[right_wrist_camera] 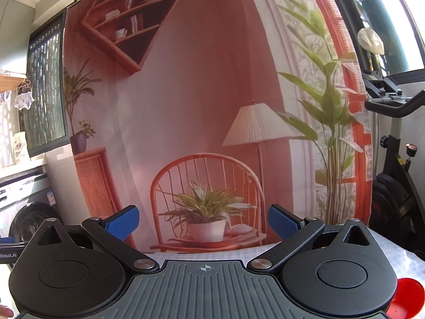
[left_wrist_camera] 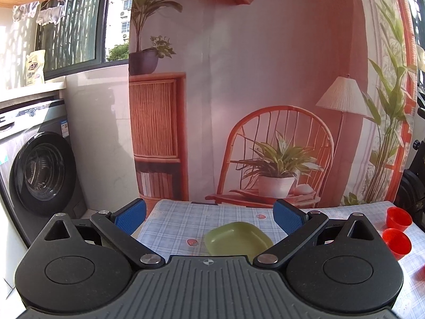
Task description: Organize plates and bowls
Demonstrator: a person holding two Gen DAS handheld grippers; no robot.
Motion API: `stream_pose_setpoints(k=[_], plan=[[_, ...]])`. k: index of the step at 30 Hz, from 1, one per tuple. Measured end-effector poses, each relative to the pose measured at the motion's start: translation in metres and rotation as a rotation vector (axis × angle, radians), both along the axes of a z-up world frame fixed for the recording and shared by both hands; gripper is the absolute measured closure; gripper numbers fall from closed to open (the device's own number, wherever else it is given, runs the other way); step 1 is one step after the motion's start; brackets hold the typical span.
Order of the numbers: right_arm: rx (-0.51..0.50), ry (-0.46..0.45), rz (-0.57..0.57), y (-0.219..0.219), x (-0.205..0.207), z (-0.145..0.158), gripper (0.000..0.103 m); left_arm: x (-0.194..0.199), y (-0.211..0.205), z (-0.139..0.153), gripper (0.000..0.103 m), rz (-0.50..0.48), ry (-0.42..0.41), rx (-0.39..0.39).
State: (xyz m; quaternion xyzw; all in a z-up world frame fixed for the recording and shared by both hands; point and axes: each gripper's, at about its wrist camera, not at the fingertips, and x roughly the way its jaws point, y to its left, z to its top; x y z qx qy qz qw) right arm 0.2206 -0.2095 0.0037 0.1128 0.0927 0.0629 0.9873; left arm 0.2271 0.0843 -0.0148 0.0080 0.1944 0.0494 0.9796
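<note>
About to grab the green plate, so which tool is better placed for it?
Left. The left tool is open with the green plate lying between its fingers. The right tool faces the backdrop; only a red bowl shows at its side.

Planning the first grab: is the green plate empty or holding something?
Empty: the green plate sits upright on the checked tablecloth, its visible inside bare.

Left wrist view: one green plate (left_wrist_camera: 237, 239) at desk (left_wrist_camera: 172, 226) centre; two red bowls (left_wrist_camera: 398, 218) (left_wrist_camera: 396, 242) at 3 o'clock, plus a red sliver at the edge, unidentifiable. Right wrist view: one red bowl (right_wrist_camera: 406, 299) at 4 o'clock. Grippers: two, one per view.
</note>
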Motion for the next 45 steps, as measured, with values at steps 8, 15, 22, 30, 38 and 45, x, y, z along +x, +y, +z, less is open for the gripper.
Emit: stream_pose_setpoints(k=[8, 15, 22, 30, 38, 45], plan=[[-0.081, 0.074, 0.048, 0.029, 0.059, -0.018, 0.0, 0.036, 0.018, -0.035, 0.001, 0.022, 0.12, 0.019], [-0.184, 0.161, 0.159, 0.059, 0.081, -0.07, 0.003, 0.044, 0.028, -0.1, 0.024, 0.014, 0.341, -0.071], [-0.19, 0.357, 0.297, 0.086, 0.092, -0.13, 0.034, 0.04, 0.023, -0.137, 0.047, -0.039, 0.42, -0.05], [-0.185, 0.495, 0.363, 0.099, 0.093, -0.169, 0.054, 0.047, 0.018, -0.167, 0.054, -0.058, 0.515, -0.103], [-0.168, 0.576, 0.415, 0.106, 0.088, -0.189, 0.061, 0.049, 0.017, -0.182, 0.062, -0.059, 0.583, -0.134], [-0.182, 0.609, 0.453, 0.113, 0.083, -0.198, 0.068, 0.047, 0.014, -0.188, 0.073, -0.063, 0.609, -0.145]])
